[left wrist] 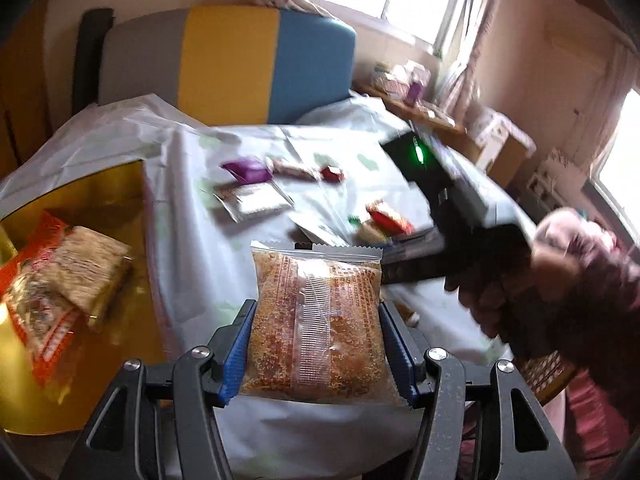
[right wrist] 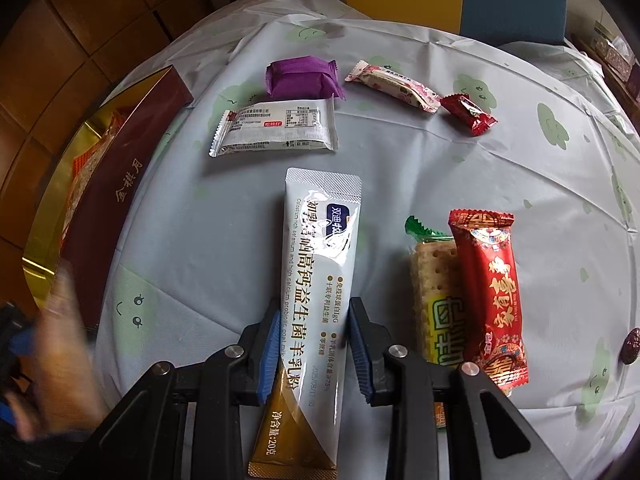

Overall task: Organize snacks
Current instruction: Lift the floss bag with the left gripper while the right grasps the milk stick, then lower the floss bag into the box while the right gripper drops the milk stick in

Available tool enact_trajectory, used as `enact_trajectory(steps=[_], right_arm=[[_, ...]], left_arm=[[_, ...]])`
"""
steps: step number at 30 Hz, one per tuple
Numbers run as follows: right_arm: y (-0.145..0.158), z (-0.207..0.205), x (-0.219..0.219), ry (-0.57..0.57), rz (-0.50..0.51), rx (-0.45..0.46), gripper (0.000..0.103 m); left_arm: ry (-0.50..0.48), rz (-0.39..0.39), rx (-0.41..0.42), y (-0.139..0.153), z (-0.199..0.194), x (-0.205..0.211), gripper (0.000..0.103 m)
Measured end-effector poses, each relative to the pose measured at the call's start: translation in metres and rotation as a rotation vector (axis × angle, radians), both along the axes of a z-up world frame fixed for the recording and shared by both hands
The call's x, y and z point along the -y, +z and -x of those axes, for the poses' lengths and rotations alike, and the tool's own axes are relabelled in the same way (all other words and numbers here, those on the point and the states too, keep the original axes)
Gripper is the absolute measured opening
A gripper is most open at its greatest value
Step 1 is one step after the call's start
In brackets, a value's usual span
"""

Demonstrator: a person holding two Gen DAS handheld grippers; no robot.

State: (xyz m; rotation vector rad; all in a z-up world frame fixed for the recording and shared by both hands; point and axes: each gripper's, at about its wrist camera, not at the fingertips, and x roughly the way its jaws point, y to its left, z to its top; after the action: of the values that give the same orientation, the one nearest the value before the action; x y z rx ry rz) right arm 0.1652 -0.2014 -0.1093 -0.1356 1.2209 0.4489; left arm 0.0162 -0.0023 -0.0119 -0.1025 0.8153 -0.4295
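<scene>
Bare tablecloth (right wrist: 192, 240) is lying open left of the long sachet (right wrist: 320, 264); the box wall (right wrist: 116, 200) is blocking further left, wrapped snacks (right wrist: 484, 296) are crowding the right.

clear orange-crumb packet (left wrist: 316, 320): upright | white sachet (right wrist: 320, 280): flat on tablecloth (right wrist: 400, 160)

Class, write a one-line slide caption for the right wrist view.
Right gripper straddles a long milk powder sachet on the tablecloth, wrapped snacks scattered around.

Biscuit pack (right wrist: 438, 300) half under red packet (right wrist: 490, 296) — left hand (right wrist: 60, 356) blurred.
</scene>
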Motion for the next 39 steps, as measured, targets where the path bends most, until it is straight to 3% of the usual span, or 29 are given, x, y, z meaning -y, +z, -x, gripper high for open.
enact_trajectory(steps=[4,7,10,14,21,39], right_arm=[[-0.002,0.002,-0.004,0.000,0.002,0.004,0.033],[-0.003,0.004,-0.006,0.001,0.005,0.007,0.033],[-0.003,0.004,-0.008,0.004,0.013,0.012,0.033],[-0.003,0.006,-0.011,0.007,0.021,0.017,0.033],[-0.005,0.007,-0.013,0.008,0.023,0.020,0.033],[-0.004,0.011,-0.023,-0.045,0.072,0.047,0.031]], left_arm=[[0.106,0.042,0.005,0.012,-0.005,-0.035,0.060],[0.206,0.032,0.007,0.015,-0.012,-0.064,0.060],[0.317,0.028,-0.019,0.007,-0.020,-0.095,0.061],[0.386,0.009,-0.069,-0.013,-0.026,-0.113,0.061],[0.427,-0.042,-0.082,-0.031,-0.026,-0.116,0.062],[0.525,-0.103,-0.087,-0.021,-0.012,-0.128,0.062]])
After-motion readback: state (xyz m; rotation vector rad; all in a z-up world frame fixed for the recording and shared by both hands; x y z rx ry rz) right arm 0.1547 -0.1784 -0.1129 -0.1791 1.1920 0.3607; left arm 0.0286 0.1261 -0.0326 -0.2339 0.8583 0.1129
